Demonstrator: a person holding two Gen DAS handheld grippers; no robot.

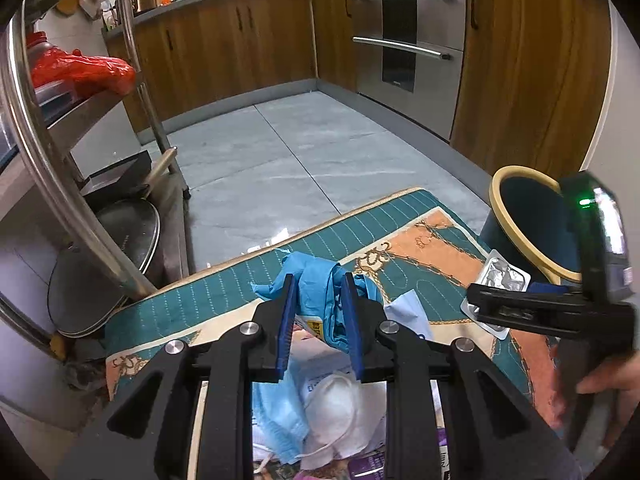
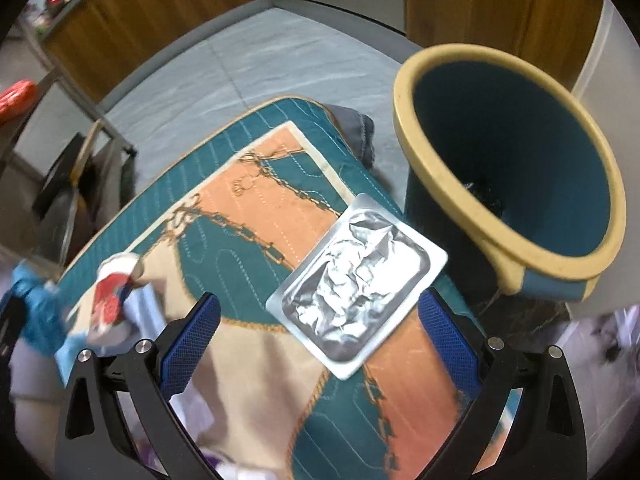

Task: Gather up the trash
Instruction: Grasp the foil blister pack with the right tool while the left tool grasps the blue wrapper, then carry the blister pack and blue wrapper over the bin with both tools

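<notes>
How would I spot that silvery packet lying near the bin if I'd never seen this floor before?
Find the dark blue bin with a cream rim standing at the edge of the teal and orange mat. On the mat just beside it lies a flat, rounded-corner foil blister pack, between the open fingers of the right gripper. Its crinkled, shiny silver face sets it apart from the soft blue and white litter nearby.

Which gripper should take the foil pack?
Right. Right gripper is open and points down at the foil pack, next to the bin. Left gripper is shut on a blue glove.
</notes>
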